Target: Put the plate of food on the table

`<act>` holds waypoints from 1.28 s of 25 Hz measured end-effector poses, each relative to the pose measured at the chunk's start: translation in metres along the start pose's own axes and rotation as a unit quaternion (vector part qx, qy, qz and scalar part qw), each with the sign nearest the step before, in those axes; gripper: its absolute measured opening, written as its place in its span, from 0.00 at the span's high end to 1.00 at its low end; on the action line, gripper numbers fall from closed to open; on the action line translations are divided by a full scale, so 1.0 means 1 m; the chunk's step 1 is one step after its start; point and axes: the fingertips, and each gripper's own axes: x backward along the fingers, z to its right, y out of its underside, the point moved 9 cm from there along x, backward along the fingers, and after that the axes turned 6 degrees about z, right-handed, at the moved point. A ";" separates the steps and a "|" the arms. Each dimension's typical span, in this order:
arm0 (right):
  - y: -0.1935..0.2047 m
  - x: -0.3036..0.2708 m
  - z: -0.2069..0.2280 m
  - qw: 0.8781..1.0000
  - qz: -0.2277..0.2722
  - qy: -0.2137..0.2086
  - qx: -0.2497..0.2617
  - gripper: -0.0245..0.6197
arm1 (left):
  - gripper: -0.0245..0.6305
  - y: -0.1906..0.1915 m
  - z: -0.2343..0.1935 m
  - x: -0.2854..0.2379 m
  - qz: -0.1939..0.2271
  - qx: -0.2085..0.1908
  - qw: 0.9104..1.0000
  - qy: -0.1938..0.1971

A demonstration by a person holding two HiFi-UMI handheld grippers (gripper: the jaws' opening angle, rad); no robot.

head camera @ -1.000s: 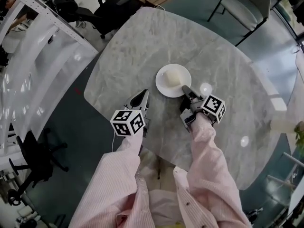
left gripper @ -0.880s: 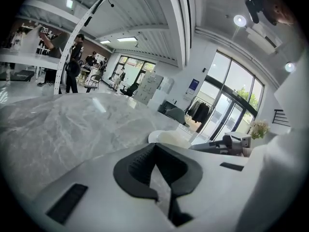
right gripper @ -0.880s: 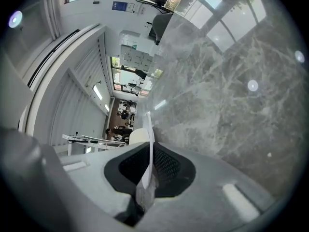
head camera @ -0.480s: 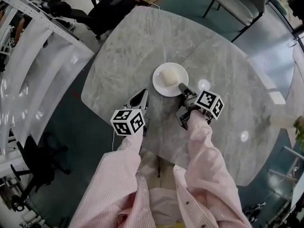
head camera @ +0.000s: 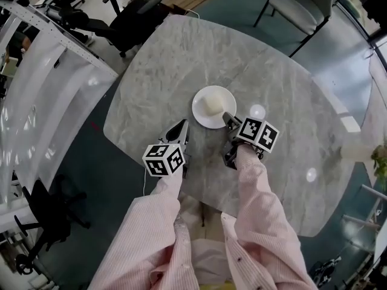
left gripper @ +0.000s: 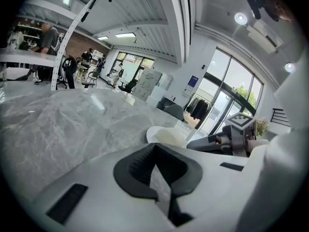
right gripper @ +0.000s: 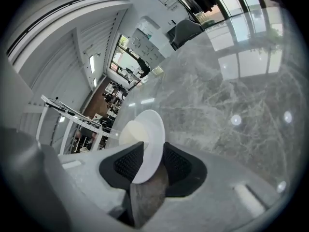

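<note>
A round white plate (head camera: 213, 106) with a pale block of food (head camera: 211, 104) lies flat on the grey marble table (head camera: 157, 71). My right gripper (head camera: 227, 118) is at the plate's near right rim. In the right gripper view the plate (right gripper: 149, 134) stands edge-on between the black pads, the food (right gripper: 129, 132) to its left. The jaws are opening and a slight gap shows beside the rim. My left gripper (head camera: 181, 127) rests to the plate's near left with its tips together and nothing in them. From it I see the plate (left gripper: 161, 137) and the right gripper (left gripper: 212, 141) beyond.
A grey chair (head camera: 302, 5) stands at the table's far right and a black office chair (head camera: 130, 17) at its far left. A white curved frame (head camera: 48, 83) runs along the left. The table's near edge is just behind both grippers.
The plate and the right gripper at its rim lie slightly further left in the head view than a second ago. The left gripper has stayed where it was.
</note>
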 end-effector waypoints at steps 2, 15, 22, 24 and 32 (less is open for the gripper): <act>-0.001 0.002 0.000 1.000 -0.002 0.012 0.013 0.78 | 0.97 0.000 0.001 0.000 -0.002 0.000 1.000 0.002; -0.007 0.045 -0.002 0.996 0.007 0.008 0.093 0.83 | 0.97 -0.019 0.033 0.017 0.013 -0.038 0.998 0.039; -0.014 0.106 -0.014 0.983 0.084 -0.045 0.156 0.95 | 0.97 -0.046 0.069 0.039 0.057 -0.090 0.992 0.073; -0.016 0.126 -0.014 0.980 0.109 -0.048 0.161 0.95 | 0.97 -0.055 0.079 0.046 0.072 -0.104 0.989 0.082; -0.016 0.186 -0.020 0.962 0.184 -0.075 0.189 0.95 | 0.97 -0.081 0.110 0.069 0.128 -0.147 0.974 0.117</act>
